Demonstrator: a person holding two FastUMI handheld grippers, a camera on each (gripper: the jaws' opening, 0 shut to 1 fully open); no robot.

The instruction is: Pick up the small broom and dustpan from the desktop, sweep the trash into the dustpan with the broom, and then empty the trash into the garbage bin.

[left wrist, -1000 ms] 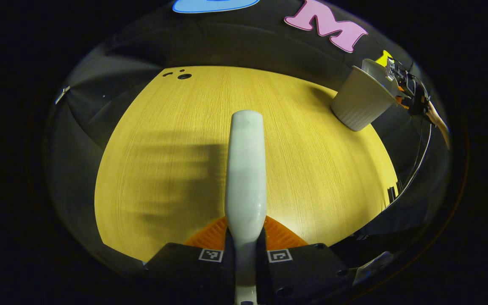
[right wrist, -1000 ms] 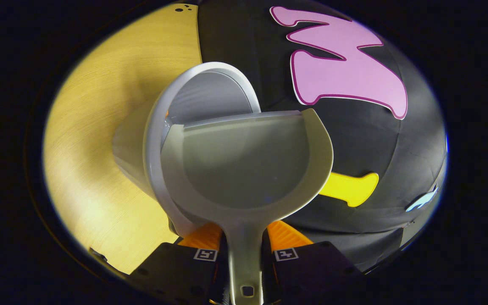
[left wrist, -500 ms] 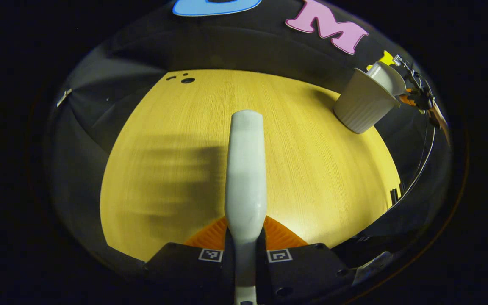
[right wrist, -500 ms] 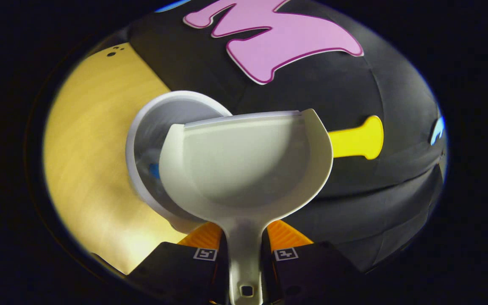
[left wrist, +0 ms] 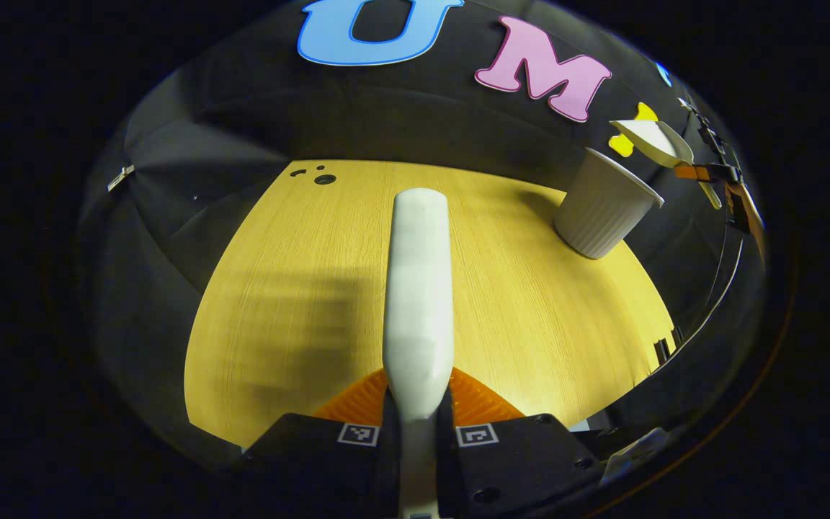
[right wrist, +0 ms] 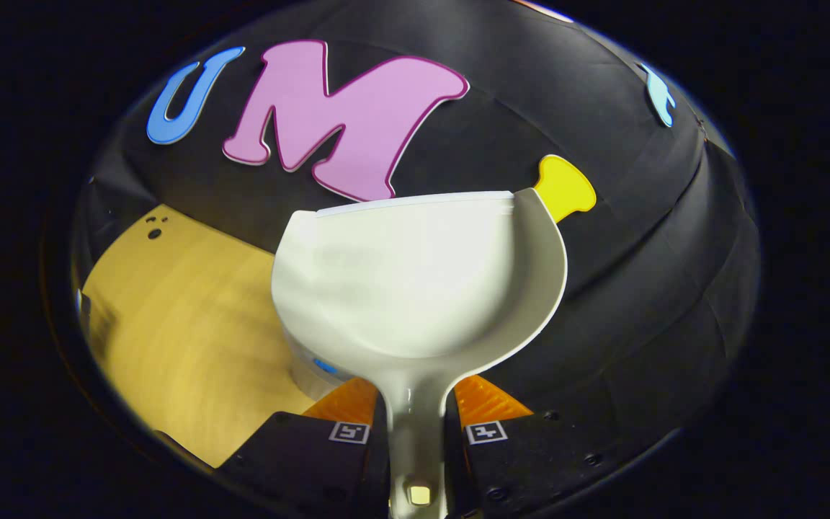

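While held, pale empty dustpan point(right wrist: 415, 281)

White dustpan point(right wrist: 415, 288) level, ribbed bin point(left wrist: 602, 213) upright, broom point(left wrist: 418, 288) upright

No readable text, label, brand or number on any object here

The surface point(left wrist: 300, 288) is showing a matt, fine-grained pale wood. The broom point(left wrist: 418, 288) handle is looking like smooth, faintly glossy plastic, as is the dustpan point(right wrist: 408, 281). The garbage bin point(left wrist: 599, 213) is showing ribbed, matt walls. The booth's wall is hanging as matt cloth.
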